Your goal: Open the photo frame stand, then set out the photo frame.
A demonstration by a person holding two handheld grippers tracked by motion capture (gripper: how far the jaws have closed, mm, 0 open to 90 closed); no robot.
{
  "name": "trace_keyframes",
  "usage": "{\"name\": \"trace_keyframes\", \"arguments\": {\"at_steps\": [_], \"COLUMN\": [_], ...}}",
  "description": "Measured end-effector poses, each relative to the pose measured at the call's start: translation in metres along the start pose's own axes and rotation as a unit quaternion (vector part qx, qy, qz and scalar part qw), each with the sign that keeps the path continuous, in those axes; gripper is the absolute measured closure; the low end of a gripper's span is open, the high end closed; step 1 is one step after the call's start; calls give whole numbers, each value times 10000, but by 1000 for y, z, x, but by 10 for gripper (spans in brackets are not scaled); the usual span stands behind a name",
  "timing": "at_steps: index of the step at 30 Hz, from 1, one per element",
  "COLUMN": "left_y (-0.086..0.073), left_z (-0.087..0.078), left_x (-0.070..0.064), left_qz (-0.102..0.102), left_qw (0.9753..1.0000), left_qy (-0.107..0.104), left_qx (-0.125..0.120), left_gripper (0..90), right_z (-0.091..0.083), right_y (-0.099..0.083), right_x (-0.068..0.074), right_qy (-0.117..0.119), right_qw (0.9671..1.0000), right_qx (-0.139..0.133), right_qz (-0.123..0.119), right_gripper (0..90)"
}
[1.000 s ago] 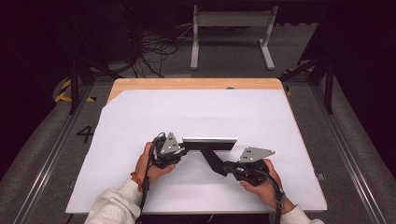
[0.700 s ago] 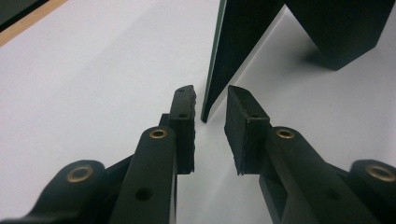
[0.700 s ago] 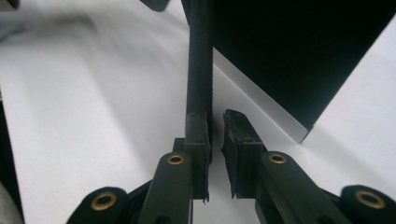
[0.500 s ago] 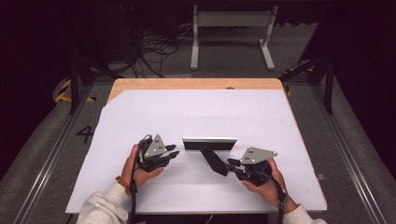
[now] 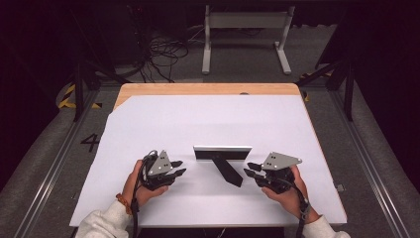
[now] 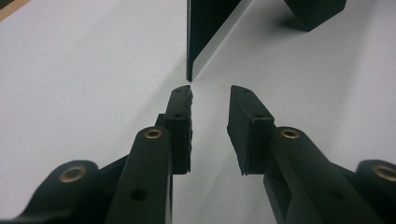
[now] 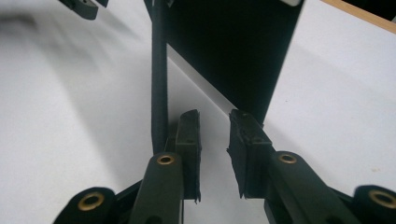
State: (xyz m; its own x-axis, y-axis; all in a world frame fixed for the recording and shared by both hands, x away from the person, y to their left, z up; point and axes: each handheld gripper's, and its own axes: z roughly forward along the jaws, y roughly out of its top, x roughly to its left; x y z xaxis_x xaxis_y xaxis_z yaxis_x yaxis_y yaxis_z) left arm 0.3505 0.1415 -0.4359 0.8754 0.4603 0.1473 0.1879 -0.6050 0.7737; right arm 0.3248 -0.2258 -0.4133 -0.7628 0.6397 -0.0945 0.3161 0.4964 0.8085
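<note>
Left gripper (image 5: 174, 168): jaws parted, nothing between them, hovering low over the white tabletop (image 5: 208, 124). In the left gripper view the near edge of the picture frame (image 6: 201, 32) stands just ahead of the left gripper (image 6: 211, 94), with a small gap, not touching.

Right gripper (image 5: 253, 170): jaws parted, empty. In the right gripper view the frame's black back (image 7: 233, 51) rises just beyond the right gripper (image 7: 215, 120), and the thin black easel leg (image 7: 159, 84) runs just beside one jaw; contact cannot be told.

Picture frame (image 5: 222, 152) stands upright on the tabletop between the two grippers, its back toward the person, its easel leg (image 5: 228, 171) splayed toward the right gripper.

Change from a second ago: left gripper was up against the frame's left end; it has since drawn back and sits apart from it. Right gripper has also eased back a little from the leg. Frame unmoved.

Writing: a "4" (image 5: 91, 142) marked on the floor beyond the tabletop's left edge. No readable label on the frame.
</note>
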Motion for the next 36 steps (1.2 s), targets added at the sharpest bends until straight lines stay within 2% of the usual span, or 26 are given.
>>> {"name": "trace_keyframes", "arguments": {"at_steps": [4, 9, 16, 21, 25, 29, 33, 34, 35, 36], "left_y": [-1, -1, 8, 23, 31, 37, 40, 41, 42, 42], "left_z": [1, 2, 7, 17, 26, 28, 26, 25, 25, 25], "left_x": [1, 4, 10, 17, 21, 22, 20, 20, 21, 21], "left_qz": [-45, -139, -250, -304, -374, -400, -328, -308, -319, -319], "left_qw": [10000, 9999, 9993, 9987, 9981, 9972, 9966, 9965, 9957, 9957], "left_qy": [-1, 27, 205, 106, 84, 24, -72, -84, -209, -209], "left_qx": [-12, -47, -194, -391, -491, -625, -750, -779, -839, -839], "left_gripper": [707, 695, 584, 555, 496, 439, 477, 495, 528, 550], "right_z": [-1, -3, -6, -5, -4, -2, 3, 4, 5, 5], "right_y": [0, 0, 0, 1, 3, 8, 14, 15, 16, 16], "right_x": [-3, -10, -17, -19, -20, -20, -18, -17, -16, -15], "right_qy": [-105, -253, -492, -603, -630, -644, -596, -573, -528, -504], "right_qw": [9999, 9996, 9981, 9971, 9966, 9960, 9962, 9963, 9966, 9967], "right_qx": [-13, -109, -278, -326, -391, -471, -522, -531, -542, -548], "right_qz": [-38, 90, 254, 317, 355, 401, 362, 357, 310, 317], "right_gripper": [776, 768, 720, 684, 665, 657, 669, 676, 699, 709]}}
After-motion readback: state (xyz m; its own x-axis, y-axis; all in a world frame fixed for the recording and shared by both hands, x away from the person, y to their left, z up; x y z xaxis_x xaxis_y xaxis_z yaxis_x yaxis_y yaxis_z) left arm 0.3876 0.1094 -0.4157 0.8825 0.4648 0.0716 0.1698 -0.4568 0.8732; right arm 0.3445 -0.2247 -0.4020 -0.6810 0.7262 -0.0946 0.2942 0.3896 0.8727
